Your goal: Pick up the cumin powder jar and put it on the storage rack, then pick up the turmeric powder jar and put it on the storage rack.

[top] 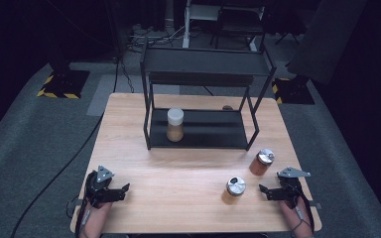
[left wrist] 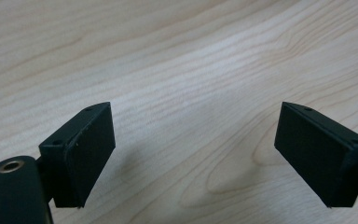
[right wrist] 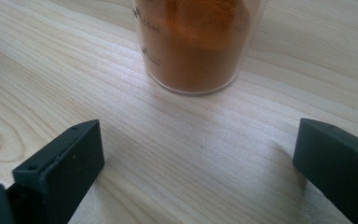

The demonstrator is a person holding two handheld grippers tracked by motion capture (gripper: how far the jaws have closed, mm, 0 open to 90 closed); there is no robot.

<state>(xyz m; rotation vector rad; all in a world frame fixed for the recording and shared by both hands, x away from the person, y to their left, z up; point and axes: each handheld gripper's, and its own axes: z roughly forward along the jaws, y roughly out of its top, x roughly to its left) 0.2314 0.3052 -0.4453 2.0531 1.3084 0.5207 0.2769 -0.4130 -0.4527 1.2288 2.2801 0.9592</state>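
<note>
Left gripper (top: pixel 124 191) sits low over the table (top: pixel 178 163) at its near-left corner, jaws pointing right toward the middle. In the left gripper view the jaws stand wide apart with bare wood grain between them, nothing held, nothing touching the pads.

Rack (top: pixel 201 99) stands at the far middle of the table, black frame, two shelves. White-lid jar (top: pixel 175 124) is upright on the lower shelf, left part, orange-brown powder inside.

Near jar (top: pixel 234 190), silver lid, stands upright on the table right of centre, just beside the right gripper's jaw tips but apart from them. Far jar (top: pixel 262 162), also silver-lidded, stands behind and to the right of it, near the rack's front right leg, not touching it.

Right gripper (top: pixel 263 191) is at the near-right corner, jaws pointing left at the near jar. In the right gripper view the jaws are wide apart, empty, with the near jar (right wrist: pixel 196 44) ahead of them on the wood, beyond the tips, not between the pads. Orange powder shows through its clear wall, with printed volume marks.
</note>
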